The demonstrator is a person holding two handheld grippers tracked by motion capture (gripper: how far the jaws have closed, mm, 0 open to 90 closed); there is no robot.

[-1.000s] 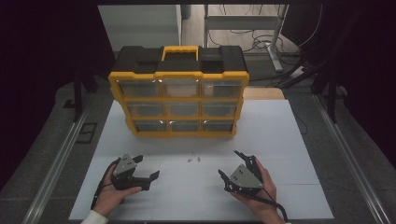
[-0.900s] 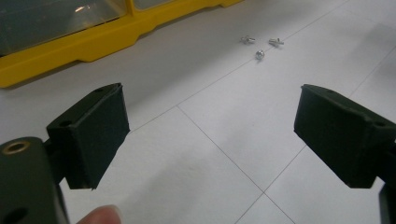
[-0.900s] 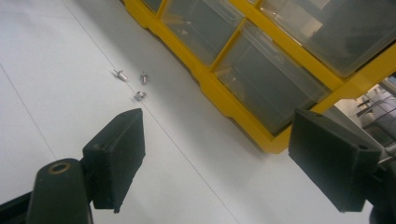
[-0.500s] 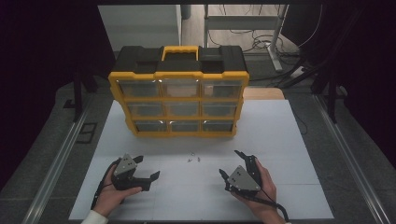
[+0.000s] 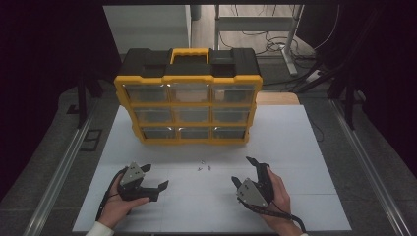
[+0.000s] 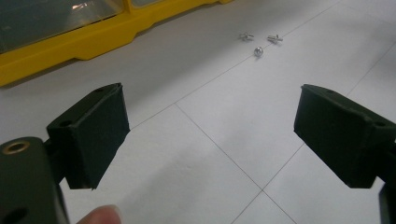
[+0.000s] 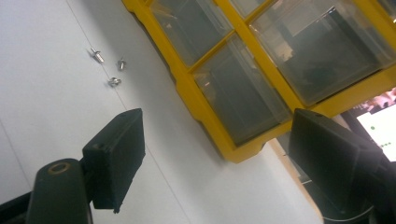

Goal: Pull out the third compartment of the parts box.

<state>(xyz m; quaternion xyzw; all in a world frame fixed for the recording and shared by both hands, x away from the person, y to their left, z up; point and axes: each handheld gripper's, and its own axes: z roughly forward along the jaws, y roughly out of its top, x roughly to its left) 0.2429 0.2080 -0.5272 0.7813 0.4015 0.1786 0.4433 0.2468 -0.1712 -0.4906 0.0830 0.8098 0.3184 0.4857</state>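
A: Quick check before you move — both grippers sit low on the white table [image 5: 295,147], near edge. Left gripper [image 5: 153,178] has its jaws wide apart, nothing between them. Right gripper [image 5: 244,170] same: spread wide, empty.

B: And the screws?

A: Three small screws [image 5: 203,166] lying loose on the table, between your two grippers and a bit fwd, just in front of the yellow drawer box [image 5: 188,104]. In the left gripper view they're up ahead and to the right of the jaws [image 6: 258,43]; in the right gripper view they're off to the upper left [image 7: 109,66].

B: So what bites me here?

A: Mostly the screws themselves. They're tiny, round-ish and close together — come down with jaws this wide and you'll prob nudge one into the others and scatter them. Close off-centre and a screw likely squirts out sideways, maybe rolls under the box.

B: Anything w/ the box?

A: Its drawers look shut, as far as I can tell. If you grab a screw first you've got nowhere to drop it. Also it stands upright, so a hard pull on a drawer could tip it toward you.
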